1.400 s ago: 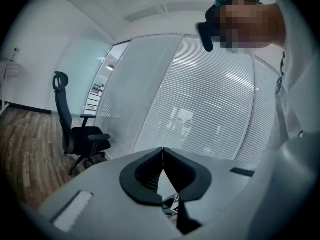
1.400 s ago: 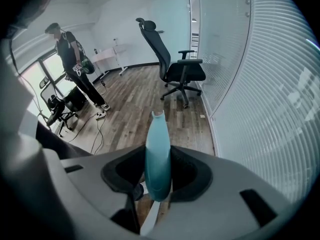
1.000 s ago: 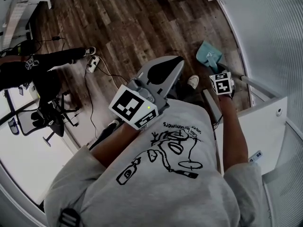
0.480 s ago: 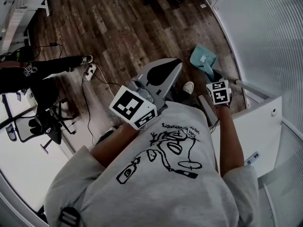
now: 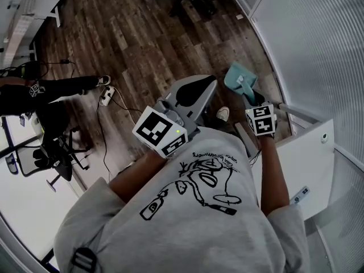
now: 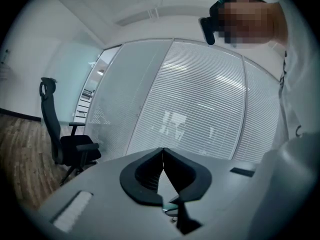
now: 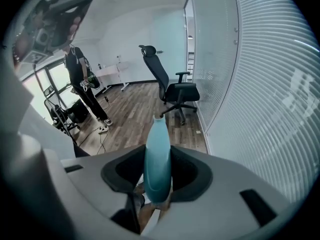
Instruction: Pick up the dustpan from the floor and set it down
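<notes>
Over the wearer's shoulders, head view: a grey T-shirt (image 5: pixel 187 220) fills the bottom of the view, with the wood floor (image 5: pixel 131 33) beyond it.
Writing on the shirt: a black line drawing with a curved line of print above it, upside down from here. I can't read it for sure.
Marker cubes: black-and-white square patterns on both claws, no words on them.
Dustpan, head view: the dustpan (image 5: pixel 238 77) is pale teal with a wedge-shaped pan. A small white label sits on the pan, its print too small to read.
Where it is: held up over the floor planks, with its handle running back into the right claw (image 5: pixel 251 97). It is just beside the ribbed glass wall (image 5: pixel 318 50) and beyond a white cabinet (image 5: pixel 307 158).
Left claw, head view: the left claw (image 5: pixel 211 79) points out over the floor, apart from the dustpan.
Also on the floor: a person in black (image 5: pixel 51 87) is at the left, with a power strip (image 5: pixel 107 94) by their shoe.
Left gripper view: the left claw (image 6: pixel 162 151) is closed, its tips touching and nothing between them.
Behind it: the glass wall (image 6: pixel 200 104) with slatted blinds, and a black office chair (image 6: pixel 67 144) at the left.
Right gripper view: the right claw (image 7: pixel 158 154) grips the dustpan (image 7: pixel 157 134) by its handle.
Handle's look: smooth, rounded teal plastic standing up between the dark pads and narrowing to a small tip.
Room beyond: the office chair (image 7: pixel 172 89) stands by the glass wall (image 7: pixel 265 84), and the person in black (image 7: pixel 80 79) stands at the left.
</notes>
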### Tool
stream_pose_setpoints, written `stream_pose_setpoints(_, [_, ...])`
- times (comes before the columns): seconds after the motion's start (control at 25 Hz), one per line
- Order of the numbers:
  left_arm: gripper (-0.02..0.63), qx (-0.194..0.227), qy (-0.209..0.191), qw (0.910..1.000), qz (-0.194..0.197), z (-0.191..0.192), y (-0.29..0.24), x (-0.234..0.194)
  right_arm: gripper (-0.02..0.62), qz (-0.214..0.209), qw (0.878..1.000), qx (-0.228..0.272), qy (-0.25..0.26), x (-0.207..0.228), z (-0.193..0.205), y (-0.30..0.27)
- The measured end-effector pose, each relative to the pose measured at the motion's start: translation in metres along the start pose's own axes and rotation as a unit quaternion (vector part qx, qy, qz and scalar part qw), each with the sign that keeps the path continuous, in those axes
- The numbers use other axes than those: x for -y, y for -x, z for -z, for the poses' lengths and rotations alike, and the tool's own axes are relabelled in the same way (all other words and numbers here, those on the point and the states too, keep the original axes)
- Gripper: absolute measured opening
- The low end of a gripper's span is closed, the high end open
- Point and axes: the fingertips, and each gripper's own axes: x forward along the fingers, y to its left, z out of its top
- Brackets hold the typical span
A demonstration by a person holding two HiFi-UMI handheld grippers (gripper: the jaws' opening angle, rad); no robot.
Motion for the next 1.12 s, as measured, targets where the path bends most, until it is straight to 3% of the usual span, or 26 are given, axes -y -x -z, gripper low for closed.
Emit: stream_pose_setpoints(1.12, [0.002, 0.020, -0.030, 0.9994, 0.003, -0.028, -0.006, -0.002, 0.127, 0.002, 0.996, 0.075, 0.056, -0.021, -0.111, 0.118])
